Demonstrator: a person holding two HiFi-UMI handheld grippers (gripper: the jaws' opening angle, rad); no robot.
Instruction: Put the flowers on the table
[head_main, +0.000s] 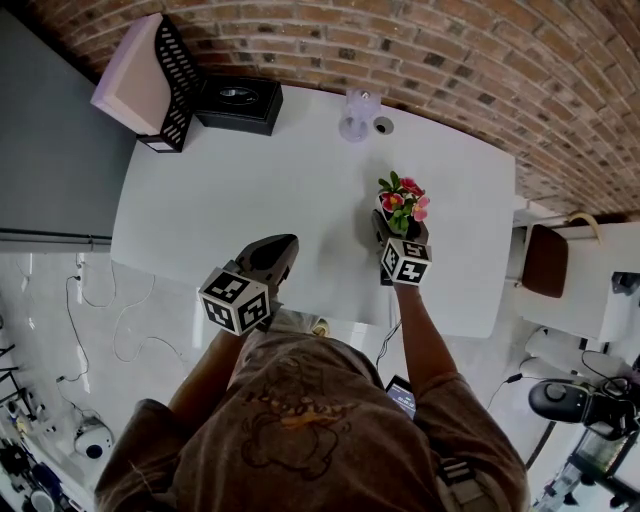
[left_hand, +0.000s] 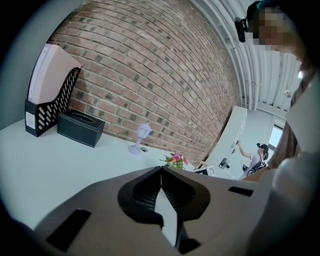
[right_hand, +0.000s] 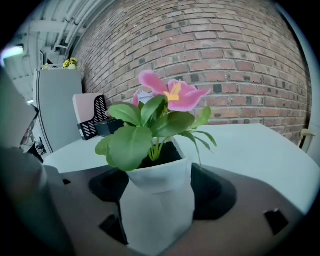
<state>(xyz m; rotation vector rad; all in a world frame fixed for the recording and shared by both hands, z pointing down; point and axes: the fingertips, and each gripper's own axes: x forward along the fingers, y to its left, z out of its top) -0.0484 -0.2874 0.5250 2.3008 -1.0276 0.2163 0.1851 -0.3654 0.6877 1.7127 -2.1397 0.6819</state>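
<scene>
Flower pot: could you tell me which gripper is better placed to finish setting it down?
Right: the right gripper has the flower pot between its opening jaws; the left gripper is shut, empty.

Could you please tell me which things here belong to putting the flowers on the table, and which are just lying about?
Belongs to the job: potted flowers; right tongs, opening with the pot between them; white table.

Just lying about: file holder; black tissue box; small lamp; left tongs, shut and empty.
</scene>
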